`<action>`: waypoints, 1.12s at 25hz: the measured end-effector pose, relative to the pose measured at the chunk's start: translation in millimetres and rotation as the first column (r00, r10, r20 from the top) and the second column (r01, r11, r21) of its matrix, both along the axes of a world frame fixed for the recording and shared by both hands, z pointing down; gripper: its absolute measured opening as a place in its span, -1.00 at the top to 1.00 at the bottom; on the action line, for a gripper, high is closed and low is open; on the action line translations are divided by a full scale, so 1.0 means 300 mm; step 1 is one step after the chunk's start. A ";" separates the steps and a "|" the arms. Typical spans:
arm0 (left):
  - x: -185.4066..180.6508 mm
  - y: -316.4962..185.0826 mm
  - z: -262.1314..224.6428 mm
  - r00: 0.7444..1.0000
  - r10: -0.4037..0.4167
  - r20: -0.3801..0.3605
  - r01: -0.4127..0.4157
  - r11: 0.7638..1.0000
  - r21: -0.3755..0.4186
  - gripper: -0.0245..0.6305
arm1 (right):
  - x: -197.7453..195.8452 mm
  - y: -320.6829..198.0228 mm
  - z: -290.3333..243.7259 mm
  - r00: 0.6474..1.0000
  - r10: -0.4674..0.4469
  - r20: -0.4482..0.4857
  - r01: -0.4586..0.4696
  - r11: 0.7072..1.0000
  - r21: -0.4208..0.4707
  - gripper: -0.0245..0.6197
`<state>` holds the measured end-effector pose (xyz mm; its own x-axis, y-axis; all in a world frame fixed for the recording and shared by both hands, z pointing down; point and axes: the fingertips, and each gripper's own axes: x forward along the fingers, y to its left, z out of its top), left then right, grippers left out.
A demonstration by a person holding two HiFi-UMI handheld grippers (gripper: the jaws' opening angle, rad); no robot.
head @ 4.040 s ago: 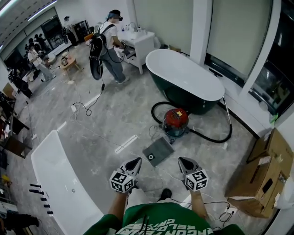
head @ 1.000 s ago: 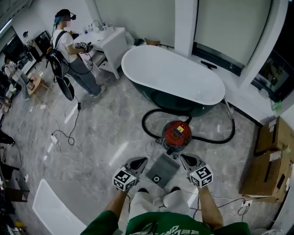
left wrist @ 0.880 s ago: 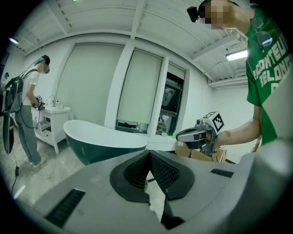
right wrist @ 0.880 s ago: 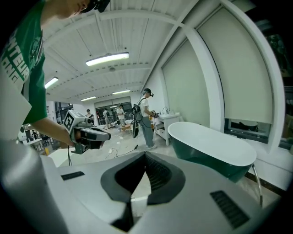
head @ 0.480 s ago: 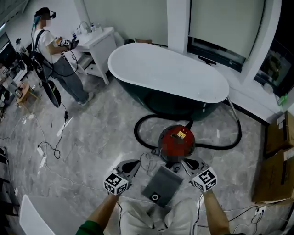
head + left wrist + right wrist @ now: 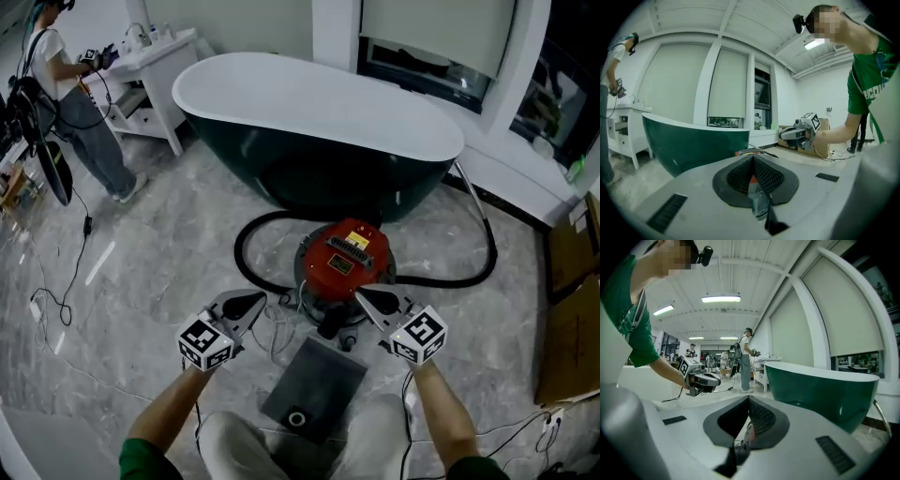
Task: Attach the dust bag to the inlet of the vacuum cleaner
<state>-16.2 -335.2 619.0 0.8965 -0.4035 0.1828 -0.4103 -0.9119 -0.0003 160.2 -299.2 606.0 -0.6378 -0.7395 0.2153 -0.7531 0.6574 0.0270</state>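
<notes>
Flat grey dust bag (image 6: 314,389) with round collar lies on floor (image 6: 169,281) just before red vacuum cleaner (image 6: 347,262). Left claw (image 6: 258,301) and right claw (image 6: 362,295) both pressed together, empty, held near level, flanking the vacuum.

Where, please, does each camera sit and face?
Head view: on the head, steeply down at vacuum, dust bag, tub; forearms, knees, left claw, right claw show.
Left gripper view: on the left claw, low, toward tub and windows; its shut jaws, right arm show.
Right gripper view: on the right claw, toward tub and vanity; its shut jaws, left arm show.
Shared: the tub in all; each gripper view sees the other claw.
</notes>
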 end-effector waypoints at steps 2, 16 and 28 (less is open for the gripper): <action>0.041 -0.008 0.078 1.000 0.026 0.011 -0.026 0.998 0.052 0.92 | 0.014 -0.015 0.063 1.000 0.013 0.005 -0.013 1.000 0.026 0.90; 0.153 0.032 0.285 0.991 0.134 -0.023 -0.132 0.989 0.067 0.92 | -0.001 0.054 0.207 1.000 0.000 0.012 -0.001 0.999 0.050 0.90; 0.138 0.164 0.466 0.986 0.166 -0.006 -0.165 0.986 0.036 0.92 | -0.050 0.175 0.407 0.999 -0.040 0.016 0.040 0.999 -0.008 0.90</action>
<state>25.0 -286.1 758.9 0.9531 -0.2554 0.1627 -0.2537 -0.9668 -0.0311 145.2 -246.8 727.9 -0.6701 -0.7117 0.2107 -0.7266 0.6870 0.0095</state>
